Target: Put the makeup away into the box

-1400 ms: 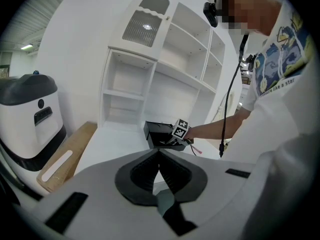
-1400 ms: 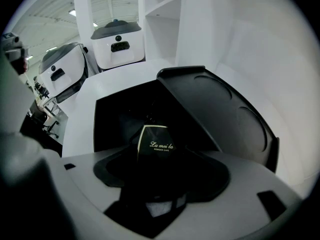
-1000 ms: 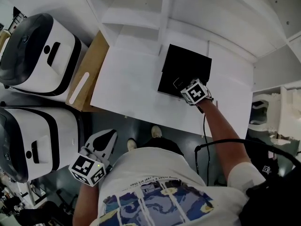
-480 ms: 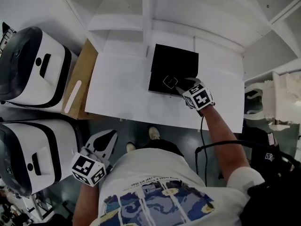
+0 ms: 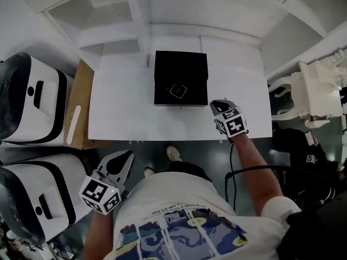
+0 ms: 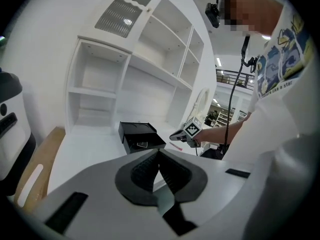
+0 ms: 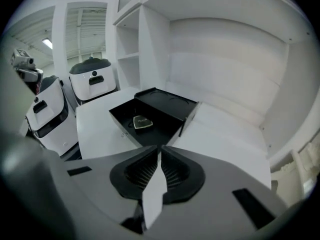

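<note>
Open box (image 5: 181, 68) on table (image 5: 119, 115), 1 compact (image 5: 178, 90) inside. Right gripper (image 5: 218, 104) at box's 4 o'clock, jaws just closed together, nothing between. Left gripper (image 5: 126, 157) at 7 o'clock, jaws together, empty.

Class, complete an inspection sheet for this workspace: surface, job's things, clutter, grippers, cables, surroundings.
Surface: white table.
Job's things: open black box on the table; small dark case inside.
Clutter: thin pink item on the table, too small to name.
Grippers: left gripper shut, empty, off the table; right gripper over the table beside the box, jaws just closed, nothing between them.
Cables: black cable along the right arm.
Surroundings: white shelves behind; two white machines, brown board at left.
</note>
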### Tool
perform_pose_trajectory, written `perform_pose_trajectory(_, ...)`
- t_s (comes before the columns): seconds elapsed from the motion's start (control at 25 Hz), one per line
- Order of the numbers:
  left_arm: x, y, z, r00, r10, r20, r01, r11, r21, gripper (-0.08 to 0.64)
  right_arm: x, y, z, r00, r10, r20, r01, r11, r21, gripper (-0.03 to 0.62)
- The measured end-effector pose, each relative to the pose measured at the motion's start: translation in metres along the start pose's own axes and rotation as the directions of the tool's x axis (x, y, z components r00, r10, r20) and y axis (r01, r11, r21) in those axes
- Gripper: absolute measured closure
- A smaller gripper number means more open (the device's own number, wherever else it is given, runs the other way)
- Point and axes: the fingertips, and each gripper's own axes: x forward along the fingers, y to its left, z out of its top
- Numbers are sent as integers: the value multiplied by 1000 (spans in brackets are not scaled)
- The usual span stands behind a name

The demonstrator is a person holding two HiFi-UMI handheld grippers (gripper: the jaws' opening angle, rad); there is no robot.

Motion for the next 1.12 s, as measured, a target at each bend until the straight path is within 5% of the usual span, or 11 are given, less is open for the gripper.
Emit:
perform_pose_trajectory(0.24, 17, -11, 6, 998, -54, -19, 54, 998, 23, 546, -14, -35, -60, 992, -104, -72, 110, 991, 82, 548)
perform_pose_trajectory(0.52, 23, -16, 7, 997, -65, -40, 67, 997, 39, 546, -15, -75, -113, 972, -176, -155, 199, 968, 153, 463)
perform_pose_trajectory(0.84, 24, -15, 5, 998, -44, -53, 46, 998, 34, 546, 1, -87, -141, 963, -144, -229, 188, 965, 182, 460)
perform_pose_trajectory(1.12, 23, -12, 6, 999, -22, -49, 23, 999, 22, 546, 7, -85, -145, 963, -116, -243, 174, 956, 236, 529)
